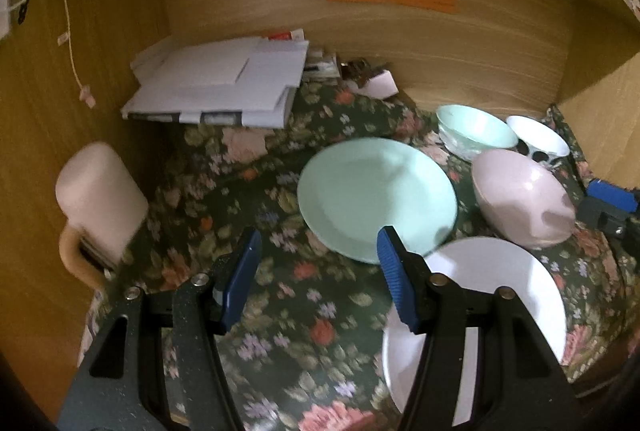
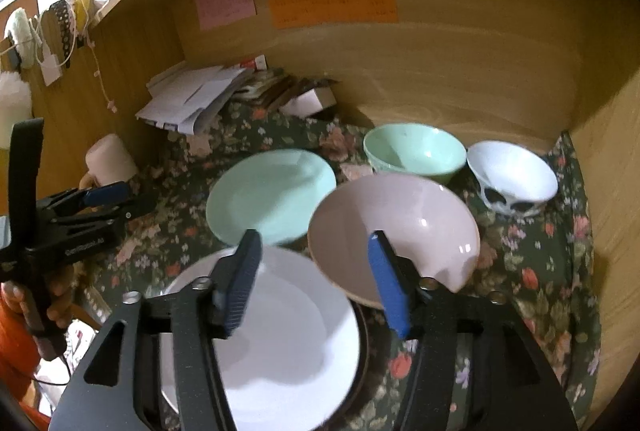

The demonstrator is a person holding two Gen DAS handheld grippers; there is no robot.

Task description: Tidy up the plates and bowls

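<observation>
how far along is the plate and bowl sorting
Early, by the look of it. Nothing is stacked: the green plate and white plate lie apart, and the pink bowl, green bowl and patterned bowl sit singly on the floral cloth. Nothing is in hand; the left gripper and right gripper are both open and empty. All the grouping is left.

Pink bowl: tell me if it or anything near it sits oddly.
The pink bowl sits tilted, its near rim propped on the edge of the white plate rather than flat on the floral cloth. The green bowl and patterned bowl stand upright.
</observation>
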